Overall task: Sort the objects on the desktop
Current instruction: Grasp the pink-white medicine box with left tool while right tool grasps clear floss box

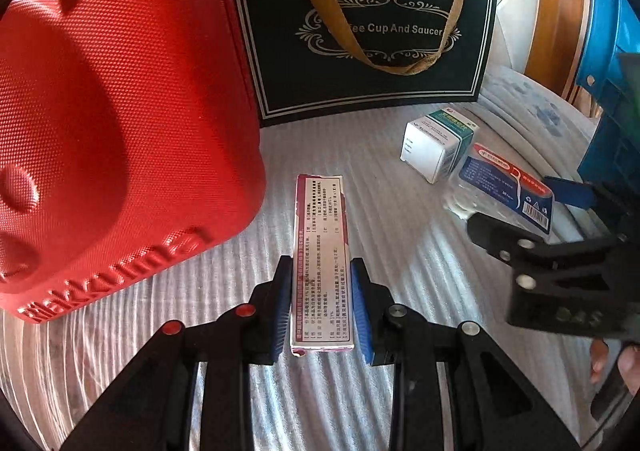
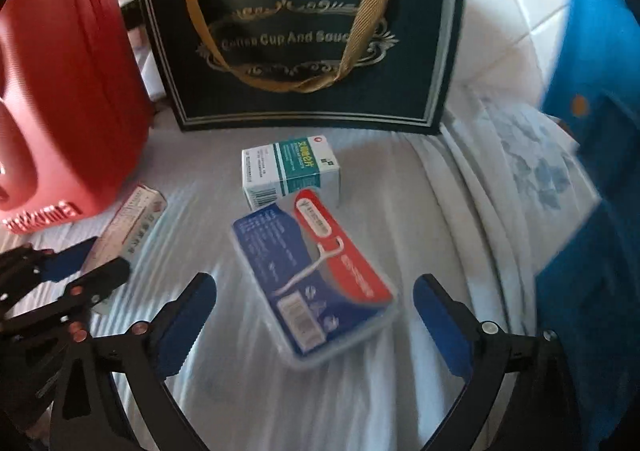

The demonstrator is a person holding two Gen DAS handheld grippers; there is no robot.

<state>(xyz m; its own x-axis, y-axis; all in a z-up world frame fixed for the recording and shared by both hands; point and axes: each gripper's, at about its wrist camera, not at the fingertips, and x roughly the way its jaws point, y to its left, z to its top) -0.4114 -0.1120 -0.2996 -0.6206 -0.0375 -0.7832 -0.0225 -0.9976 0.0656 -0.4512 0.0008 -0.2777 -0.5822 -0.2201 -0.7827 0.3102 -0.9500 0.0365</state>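
A long pink-and-white printed box (image 1: 322, 263) lies on the white striped cloth, and my left gripper (image 1: 321, 307) is shut on its near end, blue pads pressed against both long sides. The same long box (image 2: 128, 229) shows at the left of the right wrist view. A clear floss-pick case with a blue and red label (image 2: 316, 275) lies between the wide-apart fingers of my right gripper (image 2: 314, 317), which is open and touches nothing. A white and green medicine box (image 2: 290, 171) stands just behind the case. My right gripper (image 1: 532, 219) also shows at the right of the left wrist view.
A red textured case (image 1: 112, 111) stands close on the left. A dark paper bag with gold handles (image 1: 368, 31) stands at the back. A blue crate (image 2: 592, 179) is at the right edge, with folded white bedding (image 2: 520, 171) beside it. A person's fingers (image 1: 616, 363) hold the right gripper.
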